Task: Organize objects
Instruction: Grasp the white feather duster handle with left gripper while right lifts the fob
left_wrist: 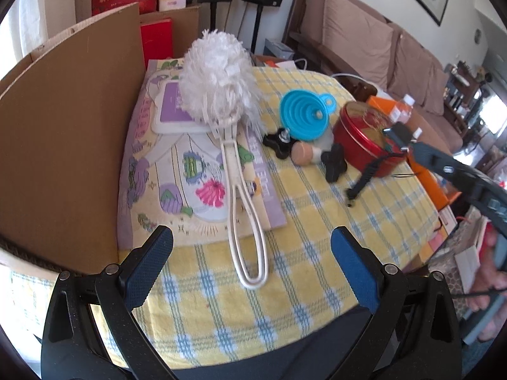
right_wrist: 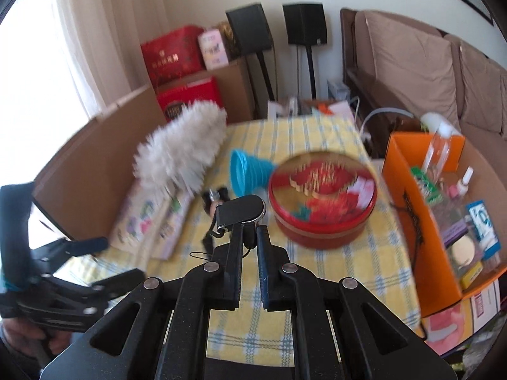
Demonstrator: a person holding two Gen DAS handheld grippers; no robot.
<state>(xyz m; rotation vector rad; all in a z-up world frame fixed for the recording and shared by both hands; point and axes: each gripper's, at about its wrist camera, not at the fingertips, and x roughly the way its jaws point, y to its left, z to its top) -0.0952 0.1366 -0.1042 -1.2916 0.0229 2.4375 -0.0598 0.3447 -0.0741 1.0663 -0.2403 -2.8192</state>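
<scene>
My right gripper [right_wrist: 248, 231] is shut on a small black device with a silver rim [right_wrist: 240, 210] and a dangling black strap [right_wrist: 207, 240], held above the yellow checked table [right_wrist: 332, 262]. It also shows in the left wrist view [left_wrist: 399, 133] over the red round tin [left_wrist: 364, 133]. My left gripper [left_wrist: 252, 243] is open and empty, over the loop end of the white fluffy duster [left_wrist: 221, 76]. A blue funnel [left_wrist: 301, 114], two black knobs [left_wrist: 275, 141] and a beige sponge [left_wrist: 302, 153] lie near the tin.
A cardboard wall [left_wrist: 69, 126] stands at the left. An illustrated book [left_wrist: 190, 171] lies under the duster. An orange box [right_wrist: 443, 209] with several small items stands at the table's right. A sofa [right_wrist: 427, 63] and speakers [right_wrist: 304, 25] are behind.
</scene>
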